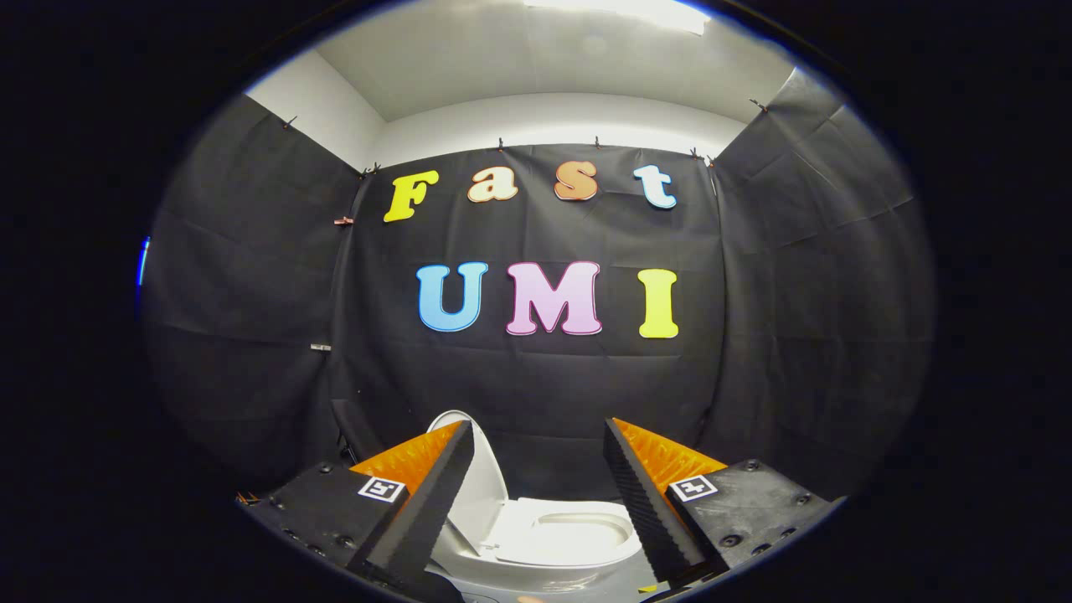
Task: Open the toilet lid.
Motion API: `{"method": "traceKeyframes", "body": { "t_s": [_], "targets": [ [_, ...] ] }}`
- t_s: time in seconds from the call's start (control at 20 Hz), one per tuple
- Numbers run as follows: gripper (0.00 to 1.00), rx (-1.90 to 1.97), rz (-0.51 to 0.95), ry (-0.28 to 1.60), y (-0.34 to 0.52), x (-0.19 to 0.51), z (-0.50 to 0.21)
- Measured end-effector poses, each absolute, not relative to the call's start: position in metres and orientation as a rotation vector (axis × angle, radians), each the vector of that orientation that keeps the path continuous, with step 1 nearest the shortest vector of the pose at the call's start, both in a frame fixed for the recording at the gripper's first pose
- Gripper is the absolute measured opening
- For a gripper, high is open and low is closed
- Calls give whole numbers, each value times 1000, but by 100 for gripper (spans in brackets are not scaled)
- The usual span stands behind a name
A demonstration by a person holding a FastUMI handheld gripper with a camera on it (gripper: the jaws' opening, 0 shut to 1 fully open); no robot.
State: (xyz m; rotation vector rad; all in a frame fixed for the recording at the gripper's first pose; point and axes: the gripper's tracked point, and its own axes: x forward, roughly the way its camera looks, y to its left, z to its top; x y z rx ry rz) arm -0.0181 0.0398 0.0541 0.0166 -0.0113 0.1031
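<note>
1. Two black ribbed fingers [435, 494] with orange backs sit nearest the camera, each carrying a small square marker tag; the gripper [540, 469] stands wide apart and holds nothing.
2. Between the fingers, just ahead and below, is the white toilet [578, 557], its seat ring and bowl exposed.
3. Its toilet lid [481, 486] stands raised, tilted back toward ten o'clock of the bowl, partly hidden behind the left finger; whether the two touch cannot be told.
4. Beyond, at twelve o'clock, hangs the black cloth wall [536, 377], clipped along its top edge, with a white ceiling [544, 67] above it.
</note>
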Motion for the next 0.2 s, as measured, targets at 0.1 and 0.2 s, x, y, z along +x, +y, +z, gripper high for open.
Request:
{"method": "traceKeyframes", "body": {
  "t_s": [0.1,0.2],
  "targets": [
    [99,15,108,-9,42,-18,54],
    [99,13,105,-8,42,-19,54]
  ]
}}
